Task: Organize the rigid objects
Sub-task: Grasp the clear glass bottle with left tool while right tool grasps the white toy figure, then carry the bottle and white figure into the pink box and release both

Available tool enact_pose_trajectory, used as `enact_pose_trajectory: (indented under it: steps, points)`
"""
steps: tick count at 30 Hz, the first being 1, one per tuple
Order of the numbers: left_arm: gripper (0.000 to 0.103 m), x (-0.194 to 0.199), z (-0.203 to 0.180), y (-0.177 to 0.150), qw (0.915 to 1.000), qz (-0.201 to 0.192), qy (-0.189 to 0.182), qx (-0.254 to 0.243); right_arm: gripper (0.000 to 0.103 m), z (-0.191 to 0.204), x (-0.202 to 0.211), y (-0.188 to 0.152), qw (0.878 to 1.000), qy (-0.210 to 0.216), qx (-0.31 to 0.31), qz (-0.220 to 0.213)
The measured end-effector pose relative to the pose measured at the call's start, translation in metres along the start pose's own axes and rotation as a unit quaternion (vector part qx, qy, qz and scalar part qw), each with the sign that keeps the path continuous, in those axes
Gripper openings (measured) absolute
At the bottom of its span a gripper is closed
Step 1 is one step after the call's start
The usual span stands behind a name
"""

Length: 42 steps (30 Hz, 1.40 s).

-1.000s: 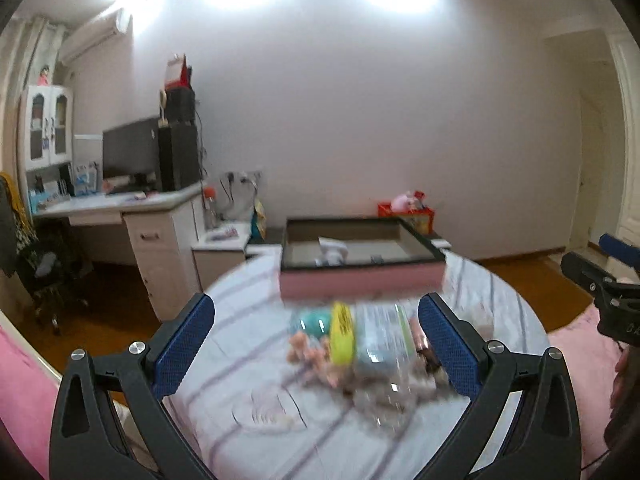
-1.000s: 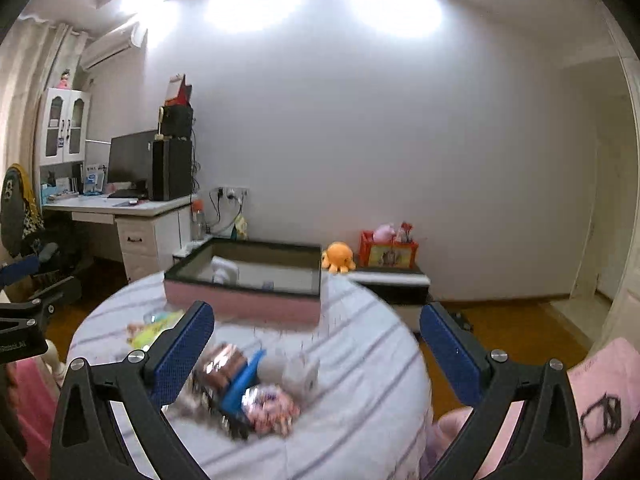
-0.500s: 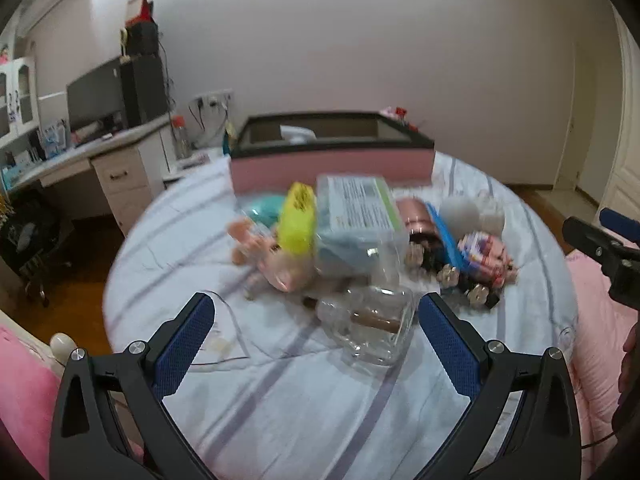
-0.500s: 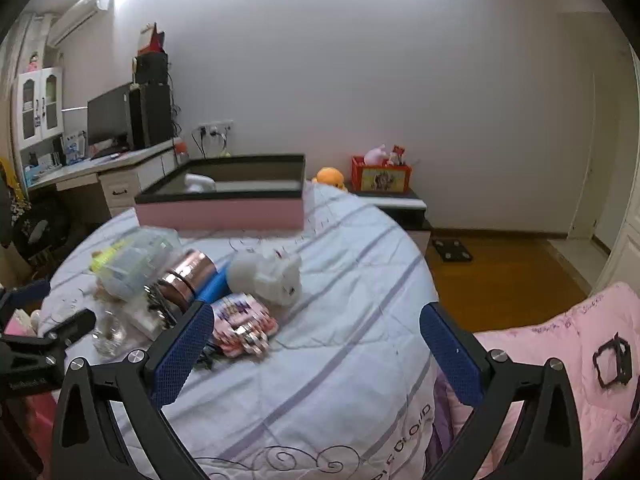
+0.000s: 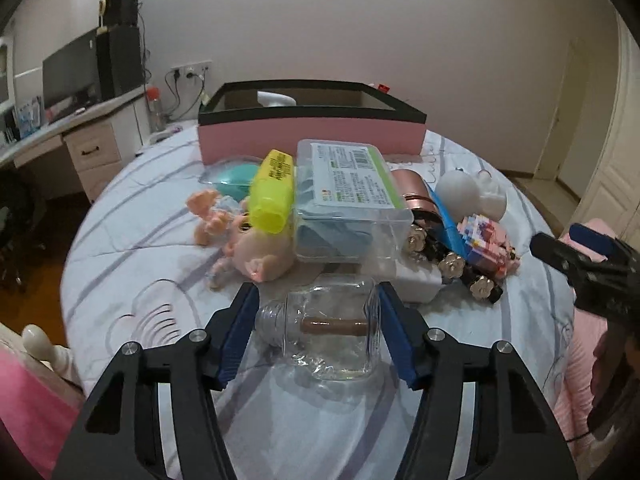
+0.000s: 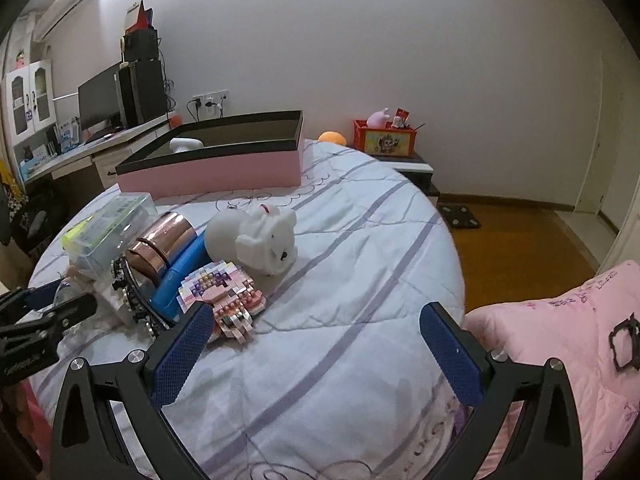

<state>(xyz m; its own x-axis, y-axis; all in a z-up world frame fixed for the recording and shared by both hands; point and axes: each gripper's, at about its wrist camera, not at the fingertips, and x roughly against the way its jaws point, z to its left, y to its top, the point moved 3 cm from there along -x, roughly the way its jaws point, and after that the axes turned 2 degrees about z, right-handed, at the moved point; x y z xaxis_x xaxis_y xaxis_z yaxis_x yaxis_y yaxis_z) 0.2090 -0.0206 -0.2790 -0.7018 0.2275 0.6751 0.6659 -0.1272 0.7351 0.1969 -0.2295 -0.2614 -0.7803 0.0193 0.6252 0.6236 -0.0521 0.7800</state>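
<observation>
Between left gripper (image 5: 318, 322) pads: glass jar (image 5: 328, 330), grasped; right gripper (image 6: 316, 356) spread wide, holding nothing.

White wall (image 6: 360, 40), wooden floor (image 6: 520, 248), desk (image 6: 100, 148) at left.

The left gripper (image 5: 318, 334) had its blue pads set against both sides of a clear glass bottle (image 5: 330, 330) lying on its side on the striped bedspread (image 5: 132, 248), neck pointing left. Just beyond it lay a pile: a pink doll (image 5: 256, 248), a yellow tube (image 5: 272, 192), a clear plastic case (image 5: 348, 200) and a pink brick figure (image 5: 486, 240). Farther off stood a pink box (image 5: 312, 136). The right gripper (image 5: 588, 256) showed at the right edge, its jaws unclear.
</observation>
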Motion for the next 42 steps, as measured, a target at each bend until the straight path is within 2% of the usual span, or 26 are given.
enact_pose_trajectory:
  steps: [6, 10, 15, 17, 18, 20, 21, 22, 30, 42]
  points:
    - [0.061, 0.017, 0.01, 0.001, 0.9999, -0.011, 0.001, -0.005, 0.103, 0.007, -0.018, 0.023, 1.0, 0.015, -0.004, 0.011]
    - [0.061, 0.023, 0.016, 0.008, 0.9998, -0.02, 0.002, -0.002, 0.103, 0.019, -0.042, 0.039, 0.999, 0.035, 0.002, 0.038]
    - [0.061, 0.023, 0.021, 0.014, 0.9998, -0.019, 0.004, -0.007, 0.103, 0.029, -0.071, 0.042, 0.995, 0.045, 0.006, 0.084]
    - [0.061, 0.023, 0.023, 0.015, 0.9998, -0.02, 0.002, -0.007, 0.103, 0.029, -0.076, 0.044, 0.995, 0.045, 0.004, 0.085]
    - [0.061, 0.022, 0.023, 0.016, 0.9998, -0.02, 0.0, -0.007, 0.1, 0.028, -0.078, 0.046, 0.995, 0.05, 0.0, 0.087]
    - [0.061, 0.02, 0.025, 0.019, 0.9998, -0.018, 0.0, -0.005, 0.086, 0.026, -0.081, 0.047, 0.993, 0.07, -0.008, 0.09]
    - [0.061, 0.019, 0.025, 0.02, 0.9998, -0.018, 0.001, -0.005, 0.076, 0.026, -0.082, 0.048, 0.993, 0.076, -0.011, 0.091]
    - [0.061, 0.019, 0.026, 0.021, 0.9998, -0.02, 0.0, -0.005, 0.076, 0.026, -0.083, 0.048, 0.993, 0.076, -0.012, 0.091]
    - [0.061, 0.025, 0.029, 0.039, 0.9994, -0.036, -0.001, -0.001, 0.075, 0.021, -0.067, 0.053, 0.996, 0.067, -0.012, 0.058]
    - [0.061, 0.037, 0.033, 0.106, 0.995, -0.097, 0.021, -0.01, 0.076, 0.038, -0.011, 0.098, 0.996, 0.091, 0.008, -0.023]
